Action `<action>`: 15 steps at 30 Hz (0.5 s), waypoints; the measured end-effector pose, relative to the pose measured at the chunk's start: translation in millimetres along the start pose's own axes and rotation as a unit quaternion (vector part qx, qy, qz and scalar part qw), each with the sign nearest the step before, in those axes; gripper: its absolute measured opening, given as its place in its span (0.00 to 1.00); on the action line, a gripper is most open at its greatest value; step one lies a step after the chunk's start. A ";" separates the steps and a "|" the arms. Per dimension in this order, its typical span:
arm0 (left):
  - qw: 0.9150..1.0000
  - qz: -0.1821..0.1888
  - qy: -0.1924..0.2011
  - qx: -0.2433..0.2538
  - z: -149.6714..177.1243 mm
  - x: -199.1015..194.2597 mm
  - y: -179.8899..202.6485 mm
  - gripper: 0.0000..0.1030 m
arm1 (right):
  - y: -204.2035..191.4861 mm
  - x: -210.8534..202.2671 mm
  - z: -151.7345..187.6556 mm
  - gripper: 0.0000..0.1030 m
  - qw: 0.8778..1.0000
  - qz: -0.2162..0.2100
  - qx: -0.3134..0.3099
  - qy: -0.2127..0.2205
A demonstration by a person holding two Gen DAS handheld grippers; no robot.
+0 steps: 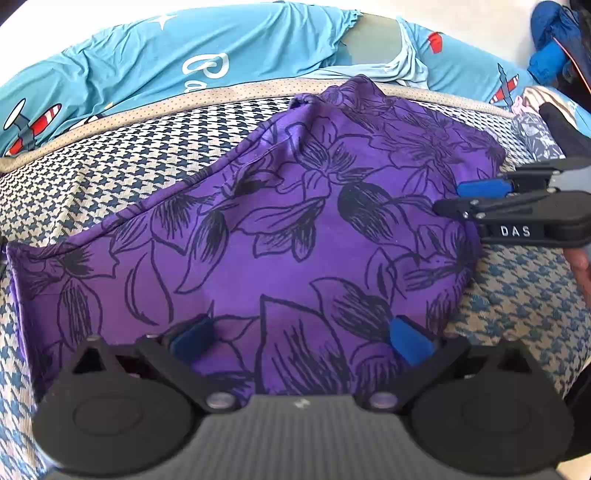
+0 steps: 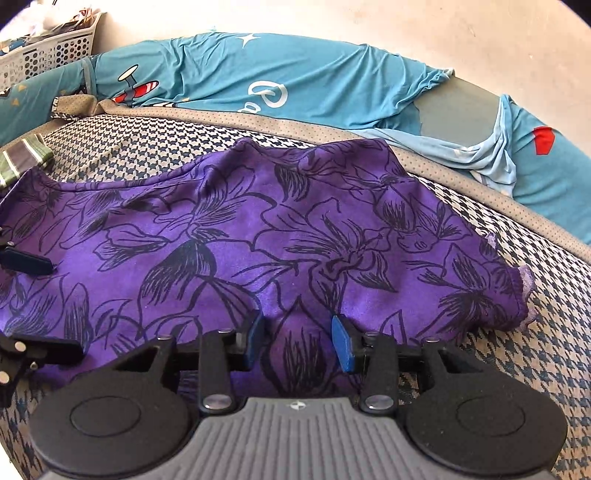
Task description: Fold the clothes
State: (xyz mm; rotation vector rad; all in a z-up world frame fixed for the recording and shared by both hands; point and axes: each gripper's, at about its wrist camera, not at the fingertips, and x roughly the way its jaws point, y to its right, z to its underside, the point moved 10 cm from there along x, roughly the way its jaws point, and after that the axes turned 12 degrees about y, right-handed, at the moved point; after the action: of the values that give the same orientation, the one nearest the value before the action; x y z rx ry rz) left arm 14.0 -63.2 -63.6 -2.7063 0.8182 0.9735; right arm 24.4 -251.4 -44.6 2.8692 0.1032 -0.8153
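We see a purple garment (image 1: 280,236) with black flower print lying spread and partly folded on a houndstooth mattress (image 1: 110,166). Beyond it, along the mattress's tan piping, a teal sheet (image 1: 155,59) with plane prints lies rumpled against a pale wall (image 2: 406,33).

Left gripper (image 1: 301,338): jaws spread wide, blue pads well apart, low over the garment's near edge. Cloth lies between and under the pads (image 1: 410,341) but they do not pinch it; nothing held.

Right gripper (image 2: 298,341): jaws partly open, blue pads a moderate gap apart, hovering over the garment's near edge. Purple cloth shows in the gap, the pads do not press on it. From the left wrist view the right gripper comes in from the right edge, at the garment's right side, tips over the cloth; we cannot tell from there whether they touch it.

In the right wrist view the left gripper's parts show at the left edge, over the garment's left part. A striped cloth (image 2: 22,158) lies just beside the garment's far left corner. A white perforated basket (image 2: 48,51) stands top left by the wall. A blue bundle (image 1: 554,48) sits top right in the left wrist view.
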 end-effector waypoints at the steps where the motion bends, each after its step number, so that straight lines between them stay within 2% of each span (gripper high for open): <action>1: 1.000 0.000 0.000 -0.002 0.1 -0.6 -0.2 1.00 | -0.1 0.2 -0.1 0.38 1.000 0.001 0.001 0.000; 7: 1.000 0.007 0.016 -0.024 -6.0 -6.7 -1.7 1.00 | 0.5 -4.3 -7.2 0.39 1.000 0.006 0.006 0.009; 11: 0.998 0.008 0.047 -0.038 -22.8 -10.3 -1.5 1.00 | 9.7 -18.0 -15.8 0.39 0.998 0.003 0.049 0.027; 15: 0.997 0.008 0.056 -0.058 -32.9 -4.5 1.2 1.00 | 20.3 -28.5 -20.2 0.39 0.997 0.016 0.059 0.040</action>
State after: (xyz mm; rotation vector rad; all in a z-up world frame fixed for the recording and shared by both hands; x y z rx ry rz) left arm 28.4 -72.5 -35.1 -2.8818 0.8275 0.9060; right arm 12.8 -268.6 -9.9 3.0073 0.0201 -0.7242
